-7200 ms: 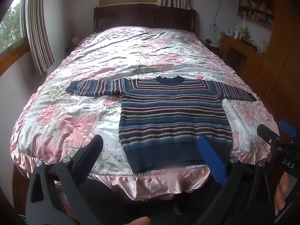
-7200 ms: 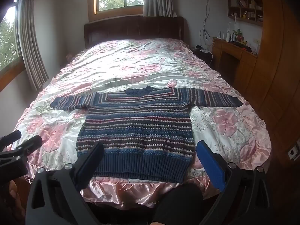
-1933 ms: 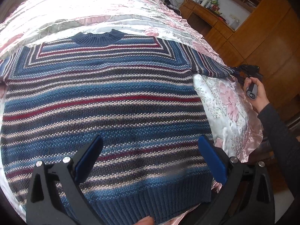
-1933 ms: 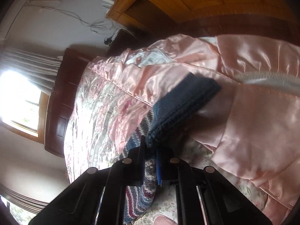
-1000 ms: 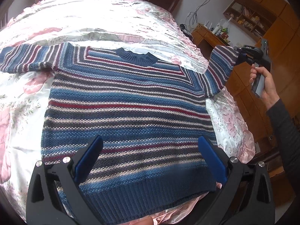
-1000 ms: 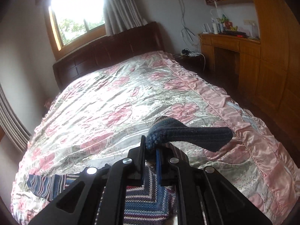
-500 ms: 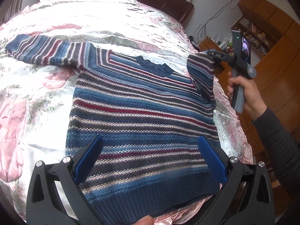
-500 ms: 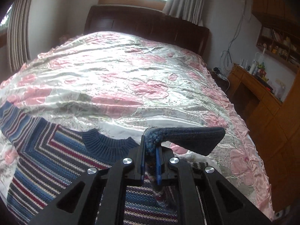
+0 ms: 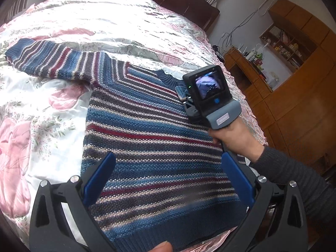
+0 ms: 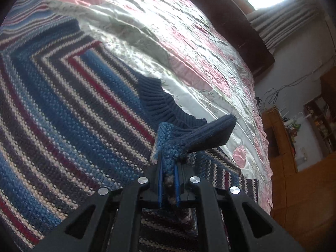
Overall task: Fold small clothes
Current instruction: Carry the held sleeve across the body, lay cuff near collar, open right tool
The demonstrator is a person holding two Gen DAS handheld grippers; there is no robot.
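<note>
Floral satin bedspread (image 9: 52, 124) covers bed; wooden cabinets (image 9: 294, 96) along far wall. Striped sweater (image 9: 147, 138) lies flat, front up, near foot edge, collar (image 10: 159, 103) toward headboard. Your left tongs (image 9: 168, 180) spread wide, hovering above hem, holding nothing. Your right tongs (image 10: 168, 168) clamped tight on sleeve cuff (image 10: 201, 138), sleeve carried over sweater's chest just beside collar. Your right hand (image 9: 235, 136) grips handle above sweater's right side. Other sleeve (image 9: 48, 63) stretched flat on bedspread.
</note>
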